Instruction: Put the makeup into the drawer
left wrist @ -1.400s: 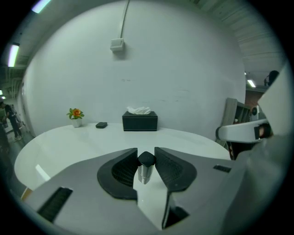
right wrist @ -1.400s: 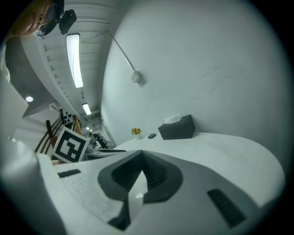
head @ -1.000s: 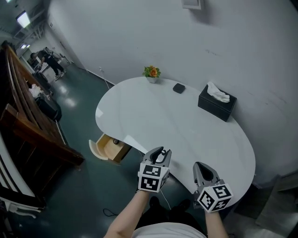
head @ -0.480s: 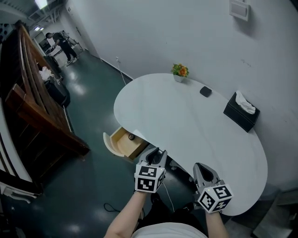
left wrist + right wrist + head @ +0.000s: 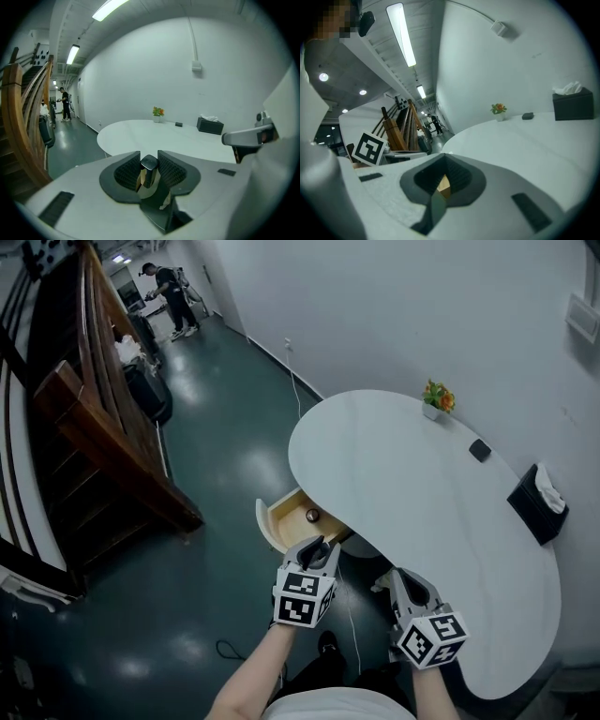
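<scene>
One small round thing (image 5: 312,515) already lies in the open drawer (image 5: 284,521) under the table (image 5: 412,474) edge, so I judge the job partly done. My left gripper (image 5: 315,548) is clamped on the next makeup (image 5: 149,168), a slim tube with a dark glossy cap over a gold body. I'm holding it upright, just short of the drawer; it has yet to go in. My right gripper (image 5: 397,580), farther from the drawer, has its jaws together and empty.

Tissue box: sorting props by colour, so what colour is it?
The tissue box is black, clearest in the right gripper view.
</scene>
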The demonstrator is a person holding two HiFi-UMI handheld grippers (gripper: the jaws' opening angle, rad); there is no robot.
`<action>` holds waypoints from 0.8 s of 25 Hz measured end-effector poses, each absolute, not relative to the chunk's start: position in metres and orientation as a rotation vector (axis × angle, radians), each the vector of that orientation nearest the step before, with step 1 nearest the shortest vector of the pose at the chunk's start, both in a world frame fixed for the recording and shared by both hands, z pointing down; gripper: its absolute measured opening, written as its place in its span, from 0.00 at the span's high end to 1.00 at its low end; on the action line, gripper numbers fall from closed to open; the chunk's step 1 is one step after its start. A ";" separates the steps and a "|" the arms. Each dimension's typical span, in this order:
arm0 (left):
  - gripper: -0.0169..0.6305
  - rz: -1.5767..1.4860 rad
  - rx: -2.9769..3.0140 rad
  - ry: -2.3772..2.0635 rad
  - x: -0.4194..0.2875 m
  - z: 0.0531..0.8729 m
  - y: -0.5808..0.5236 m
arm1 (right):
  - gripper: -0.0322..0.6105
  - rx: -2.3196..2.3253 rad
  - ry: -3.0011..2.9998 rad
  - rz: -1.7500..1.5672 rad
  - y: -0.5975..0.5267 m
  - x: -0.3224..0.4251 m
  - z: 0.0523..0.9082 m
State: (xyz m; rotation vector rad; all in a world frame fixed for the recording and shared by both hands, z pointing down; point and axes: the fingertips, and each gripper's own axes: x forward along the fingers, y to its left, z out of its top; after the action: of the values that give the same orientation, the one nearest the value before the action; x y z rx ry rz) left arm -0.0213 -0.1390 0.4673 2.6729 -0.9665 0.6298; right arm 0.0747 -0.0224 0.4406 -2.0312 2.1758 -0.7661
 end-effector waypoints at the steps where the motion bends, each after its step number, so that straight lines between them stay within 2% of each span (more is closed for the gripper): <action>1: 0.79 0.627 2.667 -0.979 -0.031 0.468 -0.146 | 0.95 -2.023 2.188 -0.768 -0.031 0.067 0.441; 11: 0.79 0.609 2.592 -1.085 -0.111 0.482 -0.189 | 0.95 -1.958 2.300 -0.785 -0.086 0.003 0.448; 20: 0.79 0.580 2.563 -1.127 -0.145 0.488 -0.203 | 0.95 -1.924 2.376 -0.786 -0.106 -0.028 0.448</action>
State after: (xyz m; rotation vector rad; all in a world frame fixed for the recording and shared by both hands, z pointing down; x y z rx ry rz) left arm -0.1449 -0.2028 0.4880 2.5628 -1.1273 0.5798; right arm -0.0282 -0.1058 0.4481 -1.9236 2.3762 -0.7856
